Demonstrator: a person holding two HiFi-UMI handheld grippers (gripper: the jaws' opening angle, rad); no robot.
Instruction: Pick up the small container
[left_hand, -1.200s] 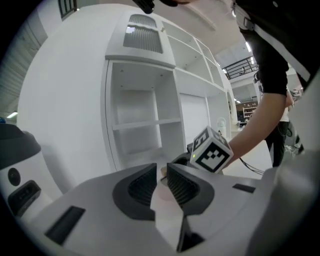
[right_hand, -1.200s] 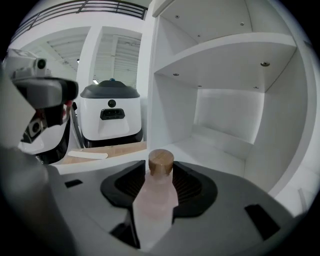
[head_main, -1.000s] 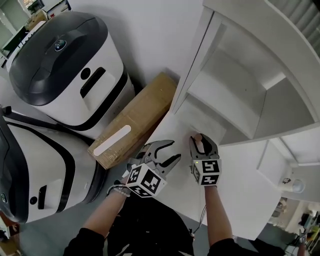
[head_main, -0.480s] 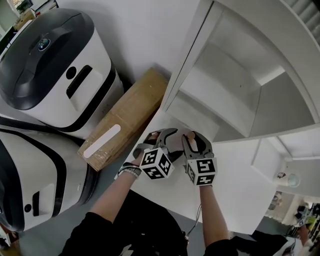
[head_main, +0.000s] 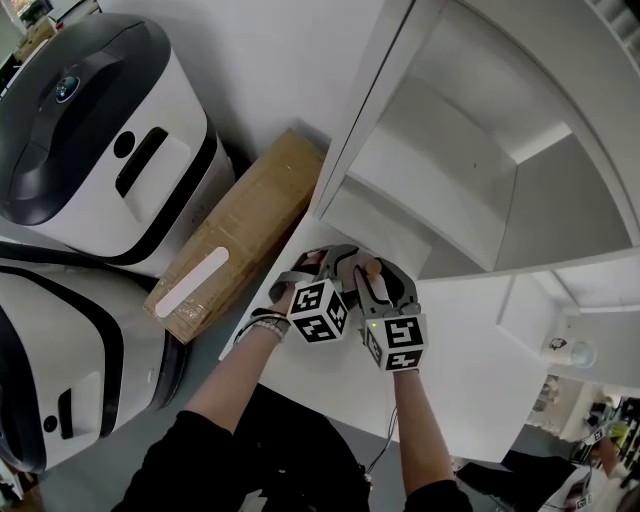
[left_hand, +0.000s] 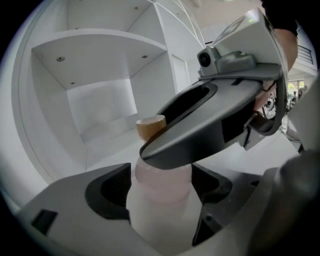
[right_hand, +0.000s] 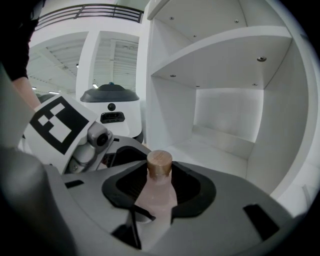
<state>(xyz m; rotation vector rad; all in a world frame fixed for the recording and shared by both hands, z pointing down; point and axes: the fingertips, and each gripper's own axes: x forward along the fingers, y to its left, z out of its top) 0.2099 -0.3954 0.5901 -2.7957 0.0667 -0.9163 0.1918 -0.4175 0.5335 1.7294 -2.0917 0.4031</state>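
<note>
Right gripper has its jaws closed on the small container, the pads pressing the body just under the neck. The left gripper comes in from the other side. Its jaws have just been opening and stand wide, one on each side of the container's lower body, with no clear sign that they press on it. One jaw of the right gripper crosses just above them.

A white shelving unit with open compartments fills the upper right of the head view. A white table runs below it. Two white and dark grey machines stand at the left, and a cardboard box with a white label lies between them and the table.

The container is over the table's edge, in front of the lowest shelf compartment. Its base is hidden, so whether it rests on the table cannot be told. It is a little bottle of pale pink, cloudy material, wider at the bottom, with a rounded shoulder and a narrow neck. A short round cap in light brown, like wood or cork, closes it.
</note>
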